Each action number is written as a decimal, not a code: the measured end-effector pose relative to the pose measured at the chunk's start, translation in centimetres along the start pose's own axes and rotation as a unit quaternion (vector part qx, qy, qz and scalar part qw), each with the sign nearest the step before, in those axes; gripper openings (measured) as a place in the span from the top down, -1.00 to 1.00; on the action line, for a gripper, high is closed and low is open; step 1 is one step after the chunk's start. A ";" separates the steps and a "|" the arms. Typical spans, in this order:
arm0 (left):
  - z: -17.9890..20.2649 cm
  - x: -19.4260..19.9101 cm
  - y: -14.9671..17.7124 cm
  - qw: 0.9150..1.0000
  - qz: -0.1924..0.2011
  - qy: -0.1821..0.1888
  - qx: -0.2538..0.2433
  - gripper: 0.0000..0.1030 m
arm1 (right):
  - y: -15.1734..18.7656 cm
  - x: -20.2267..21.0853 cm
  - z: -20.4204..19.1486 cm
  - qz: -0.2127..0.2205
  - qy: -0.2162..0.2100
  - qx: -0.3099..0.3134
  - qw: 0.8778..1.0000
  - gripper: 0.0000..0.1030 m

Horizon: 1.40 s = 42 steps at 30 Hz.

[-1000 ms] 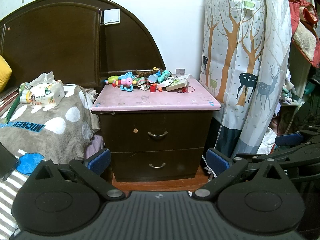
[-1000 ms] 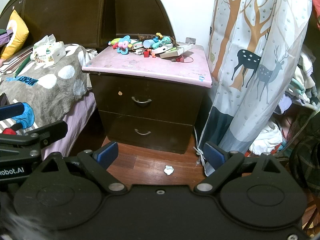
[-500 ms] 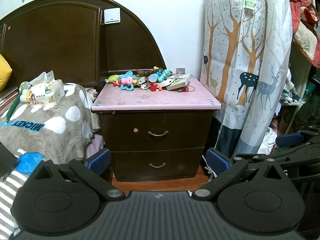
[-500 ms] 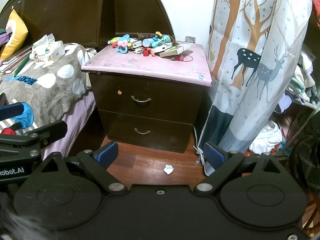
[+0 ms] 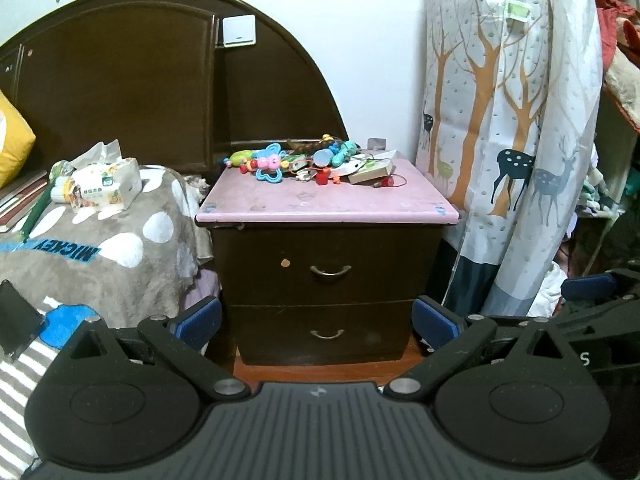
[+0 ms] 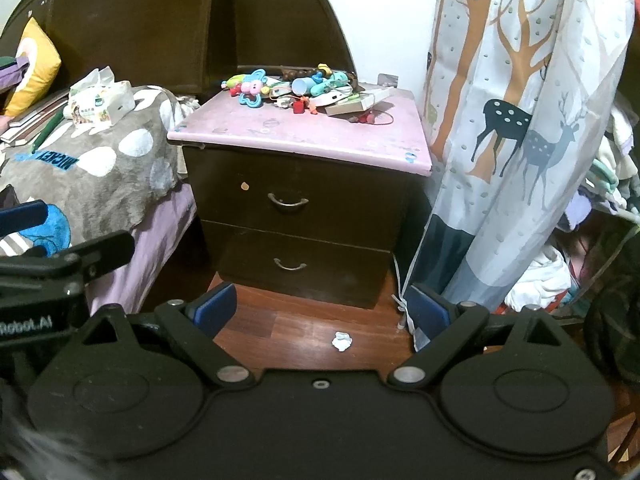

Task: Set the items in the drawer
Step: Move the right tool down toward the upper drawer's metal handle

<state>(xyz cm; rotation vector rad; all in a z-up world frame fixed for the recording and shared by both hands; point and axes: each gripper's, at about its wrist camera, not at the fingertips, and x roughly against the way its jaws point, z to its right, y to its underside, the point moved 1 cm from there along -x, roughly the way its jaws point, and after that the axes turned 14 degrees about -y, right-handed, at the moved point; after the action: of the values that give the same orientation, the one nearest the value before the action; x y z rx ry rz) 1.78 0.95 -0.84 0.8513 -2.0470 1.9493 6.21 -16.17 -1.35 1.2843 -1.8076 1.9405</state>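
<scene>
A dark wooden nightstand (image 5: 326, 264) with a pink top stands ahead in both views (image 6: 304, 216). Its upper drawer (image 5: 330, 271) and lower drawer (image 5: 327, 334) are closed, each with a metal handle. A pile of colourful toys and small items (image 5: 316, 162) lies at the back of the pink top, also in the right wrist view (image 6: 308, 90). My left gripper (image 5: 317, 322) is open and empty, well short of the nightstand. My right gripper (image 6: 320, 314) is open and empty, above the wooden floor in front of the nightstand.
A bed with a grey spotted blanket (image 5: 100, 240) and a tissue pack (image 5: 106, 186) is at the left. A deer-print curtain (image 5: 516, 140) hangs at the right, with piled clothes (image 6: 608, 184) beyond. A small white scrap (image 6: 342, 340) lies on the floor.
Both views have drifted very slightly; the nightstand sits a touch higher in the right wrist view. Both grippers stay open and nothing on the nightstand has moved.
</scene>
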 end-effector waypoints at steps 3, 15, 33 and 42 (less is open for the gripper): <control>-0.2 -0.4 -0.2 1.000 -0.002 0.007 0.002 -0.99 | 0.0 -0.1 0.1 0.004 -0.003 0.004 1.000 -0.82; -0.1 -3.2 -1.4 0.999 -0.009 0.036 0.008 -0.99 | -0.4 -1.6 1.4 0.023 -0.031 0.022 0.999 -0.94; -0.5 -9.9 -6.1 0.998 0.012 0.042 0.041 -0.99 | -4.5 -8.9 3.4 0.003 -0.071 0.108 0.992 -0.94; -2.4 -15.0 -7.8 0.996 0.034 0.040 0.072 -0.99 | -6.2 -15.6 2.3 -0.008 -0.066 0.238 0.969 -0.90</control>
<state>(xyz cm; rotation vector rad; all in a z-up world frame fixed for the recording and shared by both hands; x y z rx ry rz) 17.51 7.52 -1.50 0.7261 -1.9342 2.1517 20.73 -10.47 -7.91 1.5910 -1.4173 2.4273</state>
